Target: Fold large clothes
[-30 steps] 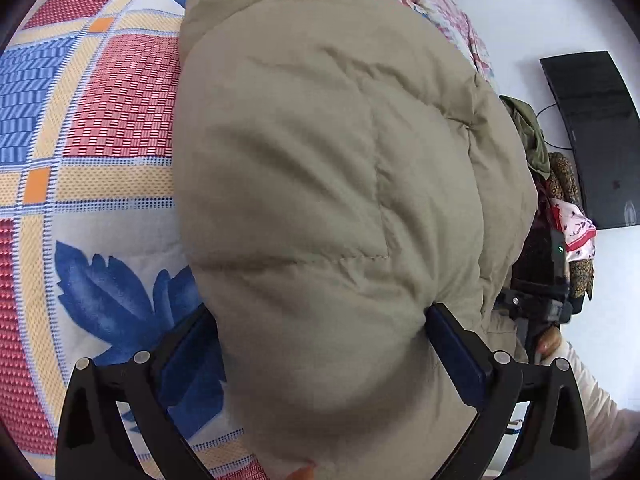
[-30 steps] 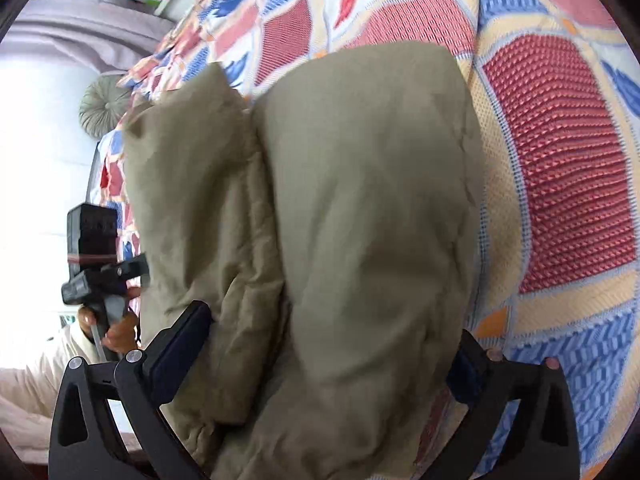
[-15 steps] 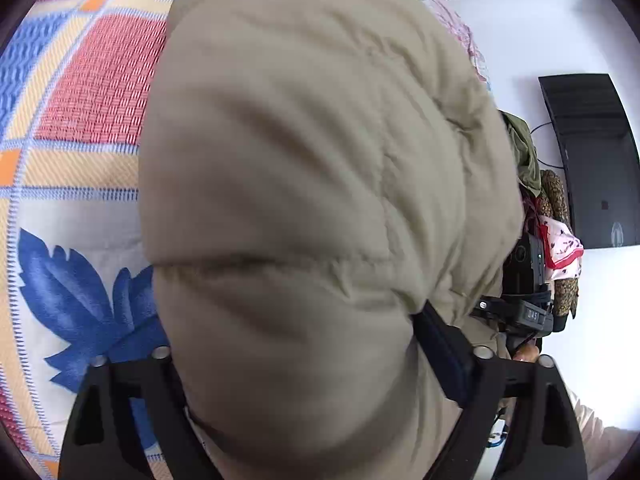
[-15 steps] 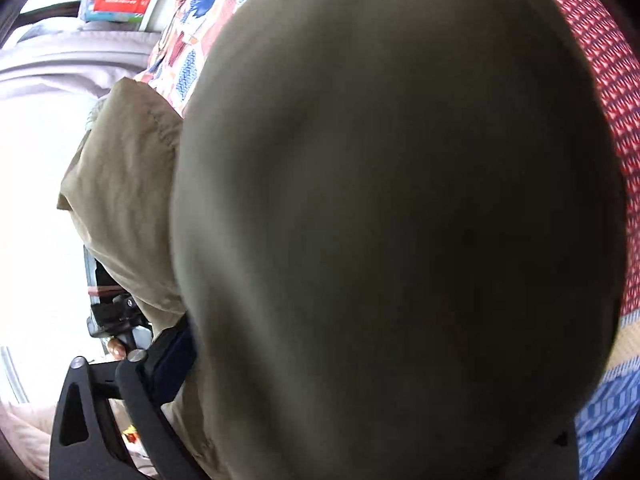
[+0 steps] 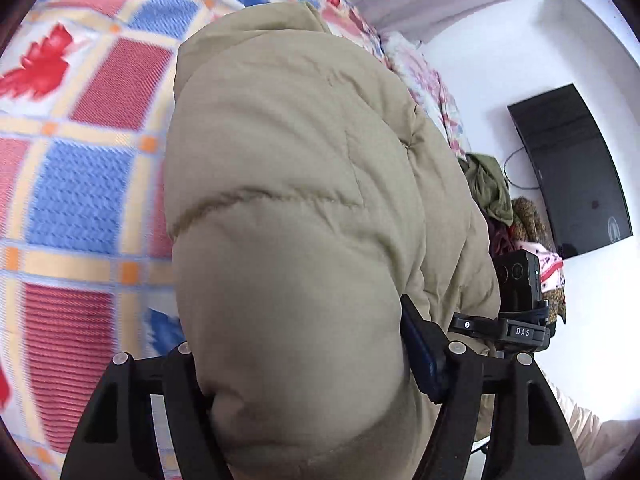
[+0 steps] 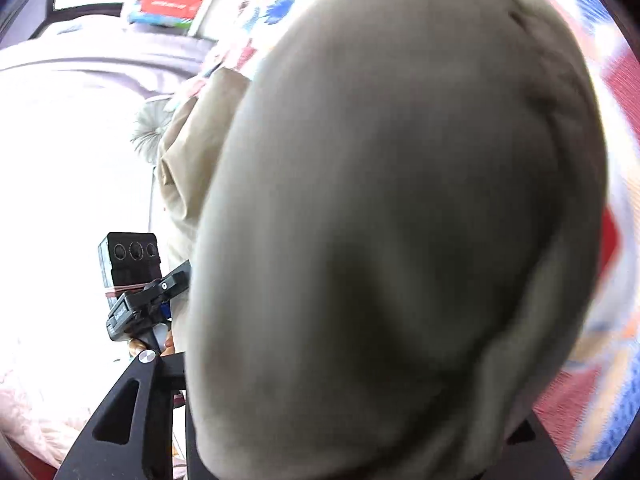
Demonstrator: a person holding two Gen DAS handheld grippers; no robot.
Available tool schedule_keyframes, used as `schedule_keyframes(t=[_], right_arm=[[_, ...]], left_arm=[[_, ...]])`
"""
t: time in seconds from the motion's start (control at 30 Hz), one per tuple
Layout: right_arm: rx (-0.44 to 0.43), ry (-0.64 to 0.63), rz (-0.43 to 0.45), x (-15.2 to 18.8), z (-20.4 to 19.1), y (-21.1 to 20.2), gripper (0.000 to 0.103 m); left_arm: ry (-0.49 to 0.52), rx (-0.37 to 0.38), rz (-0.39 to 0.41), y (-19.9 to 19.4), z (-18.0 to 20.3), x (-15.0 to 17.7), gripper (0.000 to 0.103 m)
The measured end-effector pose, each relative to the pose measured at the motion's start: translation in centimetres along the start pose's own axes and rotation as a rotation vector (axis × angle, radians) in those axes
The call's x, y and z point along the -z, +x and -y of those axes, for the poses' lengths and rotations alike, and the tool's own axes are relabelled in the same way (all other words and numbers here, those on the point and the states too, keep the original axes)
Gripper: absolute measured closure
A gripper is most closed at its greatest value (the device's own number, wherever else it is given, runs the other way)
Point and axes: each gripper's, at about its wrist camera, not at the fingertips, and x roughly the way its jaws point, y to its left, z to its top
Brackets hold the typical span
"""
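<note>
A: Jacket (image 5: 288, 184) first: a tan, quilted, puffy one, and it bulges up right between the left gripper's (image 5: 304, 364) two black fingers and spreads away ahead of them over the bedspread (image 5: 80, 200).

B: Are those fingers clamped on it?

A: They have just been closing. The blue pad (image 5: 420, 360) on the right-hand finger presses into the padding, and the fabric swells out above and below it. The pad on the other side is buried under the cloth. So the fingers stand partly open, with a thick roll of jacket pinched between them.

B: And the right gripper (image 6: 344, 432)?

A: Its view is nearly filled by the same tan jacket (image 6: 400, 220), close up and blurred. The fabric sits between its fingers and hides the fingertips and pads. Its jaws have just been closing too, with the jacket between them, but I cannot tell whether the pads actually press on it.

B: What lies beyond the fingers?

A: Ahead of the left fingers and off to their left, the checked red, blue and cream bedspread with leaf prints. Off to their right, a pile of clothes (image 5: 504, 200) and a dark screen (image 5: 572, 172) on a white wall.
</note>
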Motion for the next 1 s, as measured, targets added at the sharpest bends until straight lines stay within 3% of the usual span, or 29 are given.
schedule_keyframes(t=[0.27, 0.4, 0.57, 0.73, 0.83, 0.97, 1.0], right_arm=[[-0.076, -0.048, -0.023, -2.5, -6.4, 9.8, 0.056], [-0.083, -0.047, -0.057, -2.6, -7.3, 15.1, 0.056], [-0.009, -0.016, -0.075, -1.0, -6.4, 19.1, 0.052], [0.094, -0.010, -0.068, 0.4, -6.3, 16.7, 0.040], [0.169, -0.054, -0.056, 1.9, -7.7, 13.9, 0.039], [0.297, -0.128, 0.004, 3.7, -9.2, 9.9, 0.040], [0.338, -0.154, 0.036, 4.2, -10.1, 9.1, 0.045]], left_arm=[[-0.027, -0.084, 0.089, -7.3, -8.1, -3.2, 0.030], [-0.060, -0.130, 0.087, -8.1, -12.9, -3.5, 0.030], [-0.136, -0.158, 0.095, -7.3, -17.4, -2.5, 0.026], [-0.084, -0.270, 0.120, -9.0, -16.3, -1.5, 0.026], [-0.016, -0.324, 0.144, -10.7, -14.7, -2.2, 0.026], [0.045, -0.372, 0.234, -14.3, -14.2, -3.8, 0.026], [0.054, -0.385, 0.255, -14.7, -13.9, -4.4, 0.026]])
